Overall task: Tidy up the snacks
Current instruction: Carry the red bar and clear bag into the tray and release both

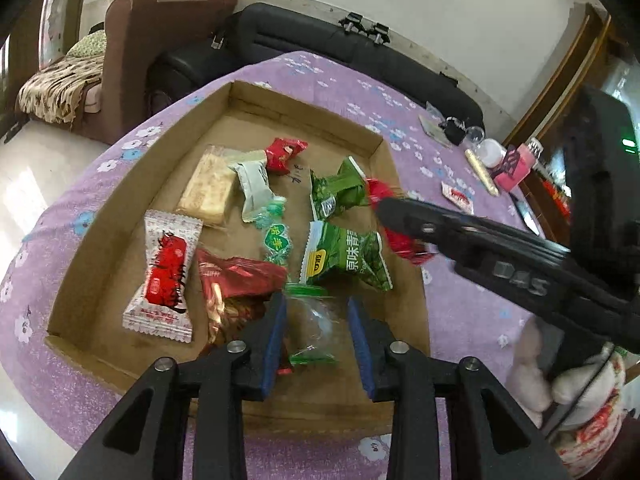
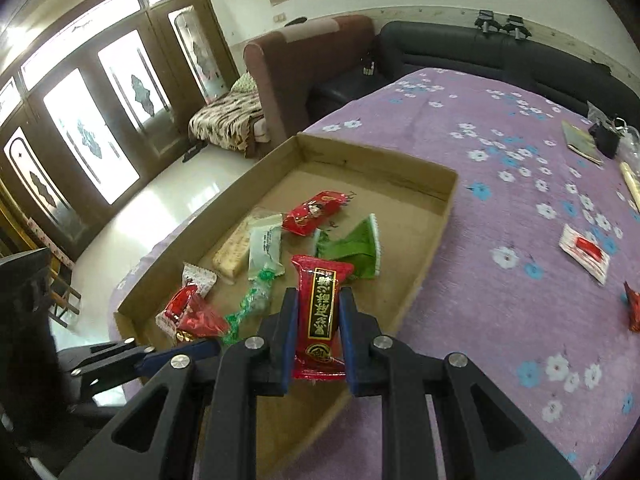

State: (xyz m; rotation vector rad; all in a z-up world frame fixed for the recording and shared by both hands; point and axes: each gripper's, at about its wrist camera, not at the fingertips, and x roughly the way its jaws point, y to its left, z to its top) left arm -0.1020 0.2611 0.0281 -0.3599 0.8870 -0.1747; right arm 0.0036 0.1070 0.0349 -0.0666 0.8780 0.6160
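Here, a purple flowered cloth covers the table, with a brown armchair and a black sofa beyond. On it sits a shallow cardboard tray holding wrapped snacks — a green pea packet, a white-and-red candy, a beige bar. The right gripper pinches a red snack bar upright between its blue pads, above the tray's near edge. The left gripper stands partly open — a clear green-edged packet lies between its fingers, unpressed.
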